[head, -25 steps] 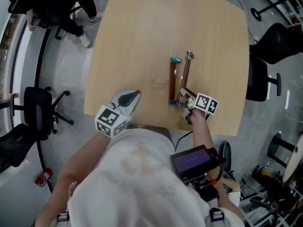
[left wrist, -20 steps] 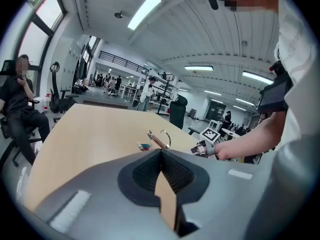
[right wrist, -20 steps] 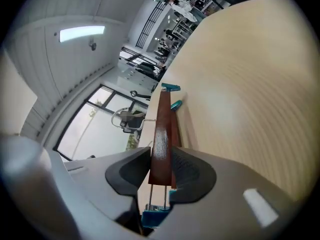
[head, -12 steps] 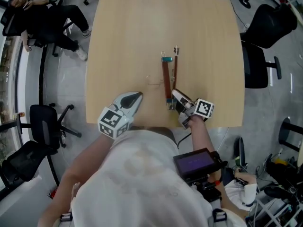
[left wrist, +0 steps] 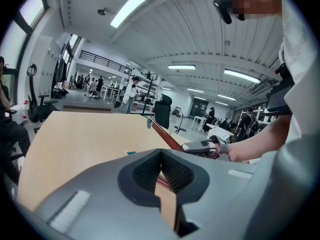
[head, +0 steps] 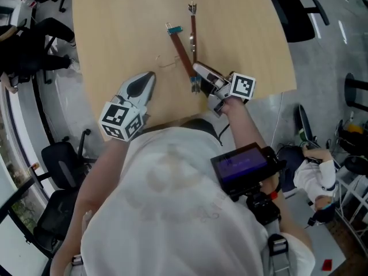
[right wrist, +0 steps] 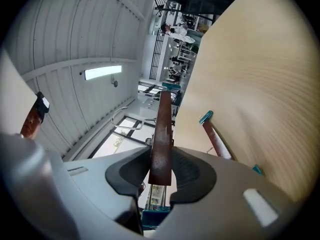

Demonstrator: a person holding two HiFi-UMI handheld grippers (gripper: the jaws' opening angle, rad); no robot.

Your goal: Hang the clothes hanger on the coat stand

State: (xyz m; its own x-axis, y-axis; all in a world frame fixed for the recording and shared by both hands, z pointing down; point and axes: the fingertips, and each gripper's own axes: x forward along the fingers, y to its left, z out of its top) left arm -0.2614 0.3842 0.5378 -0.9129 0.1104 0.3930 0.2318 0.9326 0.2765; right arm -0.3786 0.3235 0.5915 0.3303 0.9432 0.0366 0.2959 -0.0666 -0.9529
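Fingers of the right gripper clamp the clothes hanger, bar toward 12 o'clock, likely for carrying; left gripper fingers meet, empty.

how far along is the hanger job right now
Done: the right gripper is shut on one end of a brown hanger. In hand: that hanger is held clear of the table; the left gripper is shut, empty. Left: hanging it; no coat stand is in view.

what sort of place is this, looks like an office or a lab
Probably an open-plan lab or workshop office: a large wooden table, black swivel chairs on a grey floor, and ceiling strip lights over a long hall with people far back.
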